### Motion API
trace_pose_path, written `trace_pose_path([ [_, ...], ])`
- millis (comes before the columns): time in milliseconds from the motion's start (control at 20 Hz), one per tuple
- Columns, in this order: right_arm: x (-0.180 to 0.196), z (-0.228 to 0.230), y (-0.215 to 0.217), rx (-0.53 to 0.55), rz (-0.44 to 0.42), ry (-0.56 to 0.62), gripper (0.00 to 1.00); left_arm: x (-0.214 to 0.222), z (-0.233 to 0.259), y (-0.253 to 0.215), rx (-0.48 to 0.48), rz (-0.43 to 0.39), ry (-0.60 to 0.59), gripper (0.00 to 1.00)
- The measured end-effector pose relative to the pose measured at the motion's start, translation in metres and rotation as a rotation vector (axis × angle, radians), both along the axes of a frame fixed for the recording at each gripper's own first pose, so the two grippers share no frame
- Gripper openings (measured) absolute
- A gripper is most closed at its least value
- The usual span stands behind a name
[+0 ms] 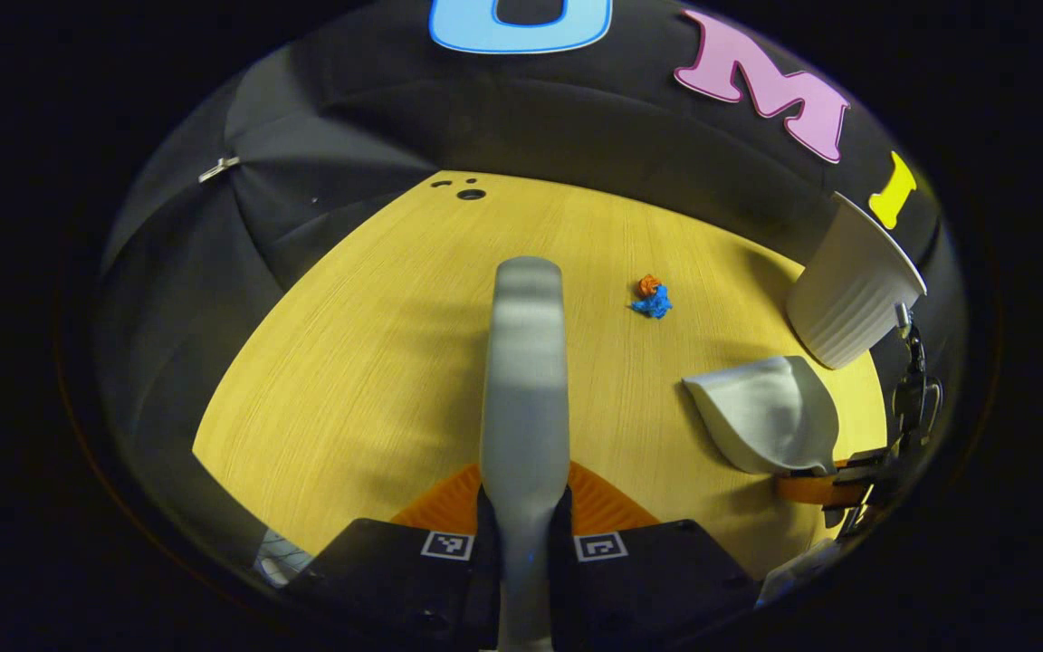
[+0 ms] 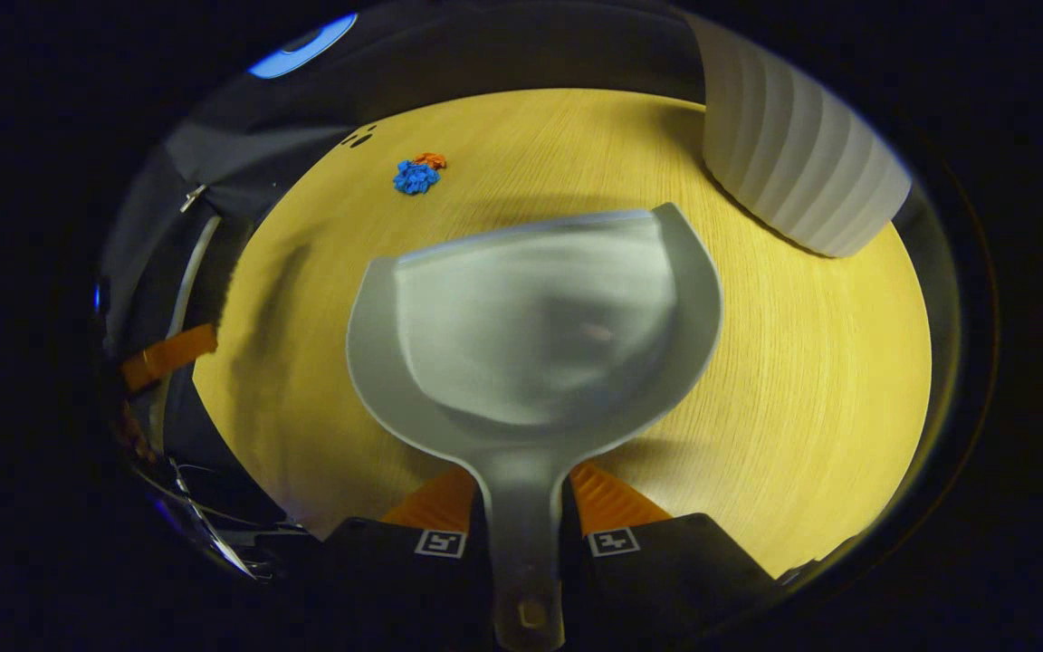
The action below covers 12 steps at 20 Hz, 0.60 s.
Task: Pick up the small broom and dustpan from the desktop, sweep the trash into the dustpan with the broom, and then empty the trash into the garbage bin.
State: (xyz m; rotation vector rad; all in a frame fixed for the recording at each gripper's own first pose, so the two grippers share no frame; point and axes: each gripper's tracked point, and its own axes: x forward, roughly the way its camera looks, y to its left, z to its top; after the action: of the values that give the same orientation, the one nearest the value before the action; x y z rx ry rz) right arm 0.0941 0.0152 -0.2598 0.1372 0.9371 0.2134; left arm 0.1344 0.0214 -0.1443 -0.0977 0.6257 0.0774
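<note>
My left gripper (image 1: 524, 509) is shut on the handle of the small grey broom (image 1: 526, 371), which points forward above the wooden desktop (image 1: 368, 362). A blue and orange crumpled scrap of trash (image 1: 653, 297) lies on the wood ahead and to the right of the broom. My right gripper (image 2: 526, 512) is shut on the handle of the grey dustpan (image 2: 531, 317), held low over the desktop with its mouth facing forward. From there the trash (image 2: 417, 174) lies far ahead on the left. The dustpan (image 1: 766, 412) is also at the right of the left gripper view.
A white ribbed garbage bin (image 2: 798, 154) stands at the far right of the desktop (image 2: 811, 362), close beside the dustpan; the bin (image 1: 852, 290) is also in the left gripper view. Small dark holes (image 1: 467, 192) mark the table's far edge. Black cloth walls surround the desk.
</note>
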Motion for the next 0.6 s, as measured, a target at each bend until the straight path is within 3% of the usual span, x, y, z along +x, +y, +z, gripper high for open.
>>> trace_pose_path([
  [250,-0.005,0.007,-0.013,-0.032,0.068,-0.018,0.34,0.067,0.01,-0.005,0.061,-0.097,0.055,0.27],
  [300,-0.006,0.009,-0.015,-0.033,0.081,-0.022,0.29,0.08,0.012,-0.006,0.084,-0.119,0.062,0.27],
  [600,-0.009,0.013,-0.027,-0.054,0.135,-0.036,0.33,0.16,0.01,-0.024,0.231,-0.292,0.126,0.27],
])
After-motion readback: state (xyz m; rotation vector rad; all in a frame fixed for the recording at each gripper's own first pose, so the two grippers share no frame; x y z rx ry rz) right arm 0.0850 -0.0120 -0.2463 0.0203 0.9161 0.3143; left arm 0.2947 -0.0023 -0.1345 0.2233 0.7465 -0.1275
